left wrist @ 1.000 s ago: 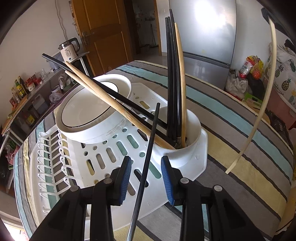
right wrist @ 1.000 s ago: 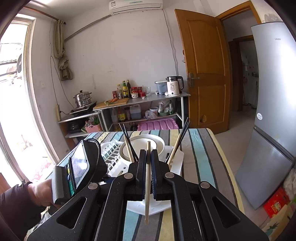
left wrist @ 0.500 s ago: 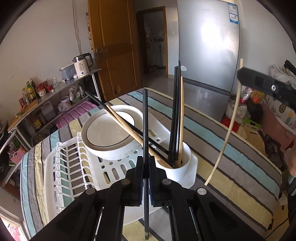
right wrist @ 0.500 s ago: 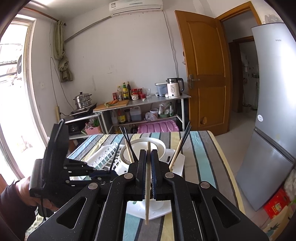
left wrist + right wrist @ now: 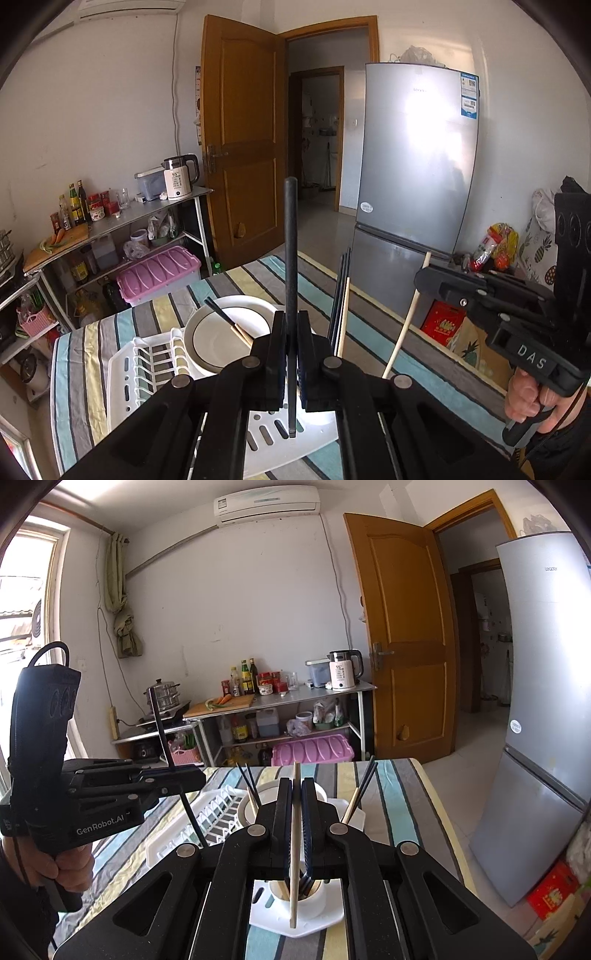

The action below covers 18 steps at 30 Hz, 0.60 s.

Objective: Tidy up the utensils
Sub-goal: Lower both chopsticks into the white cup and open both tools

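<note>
White walls, open wooden door (image 5: 408,635), silver fridge (image 5: 413,192), steel shelf (image 5: 280,701), sunlit window (image 5: 22,602).

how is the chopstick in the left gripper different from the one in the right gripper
Colour: the black chopstick in the left gripper is dark and matte, while the wooden chopstick in the right gripper is pale tan.
Position: the black one hangs over the slotted drying rack; the wooden one hangs in front of the white utensil cup.
Shared: each is clamped mid-length between shut jaws and stands roughly upright.
</note>
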Tool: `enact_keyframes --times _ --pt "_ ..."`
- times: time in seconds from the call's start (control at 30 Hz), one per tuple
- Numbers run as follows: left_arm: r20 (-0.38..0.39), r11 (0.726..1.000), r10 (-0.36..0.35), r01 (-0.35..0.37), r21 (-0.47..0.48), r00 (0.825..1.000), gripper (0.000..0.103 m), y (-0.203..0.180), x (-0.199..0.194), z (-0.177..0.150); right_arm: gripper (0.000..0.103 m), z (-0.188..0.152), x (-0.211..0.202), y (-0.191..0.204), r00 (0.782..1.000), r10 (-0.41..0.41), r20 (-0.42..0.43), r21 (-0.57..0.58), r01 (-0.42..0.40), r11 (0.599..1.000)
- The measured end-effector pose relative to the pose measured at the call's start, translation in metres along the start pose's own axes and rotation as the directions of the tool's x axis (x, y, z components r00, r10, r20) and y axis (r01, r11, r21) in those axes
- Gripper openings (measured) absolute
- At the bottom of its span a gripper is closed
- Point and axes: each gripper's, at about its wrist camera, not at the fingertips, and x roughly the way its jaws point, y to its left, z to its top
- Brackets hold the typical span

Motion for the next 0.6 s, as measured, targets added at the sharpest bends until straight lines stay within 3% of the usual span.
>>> enact_keyframes --times 0.27,0.6 --pt "0.017 0.996 -0.038 0.039 -0.076 0.999 0.005 0.003 0.027 0.015 0.005 0.014 0.013 -0.002 0.999 -0.009 0.038 0.006 0.009 1.0" --pt "-0.038 0.99 -0.053 0.047 -0.131 0.998 0.005 0.014 0.071 -0.011 0.005 -0.003 0.047 -0.015 0.999 -0.034 -0.018 0.024 0.034 0.999"
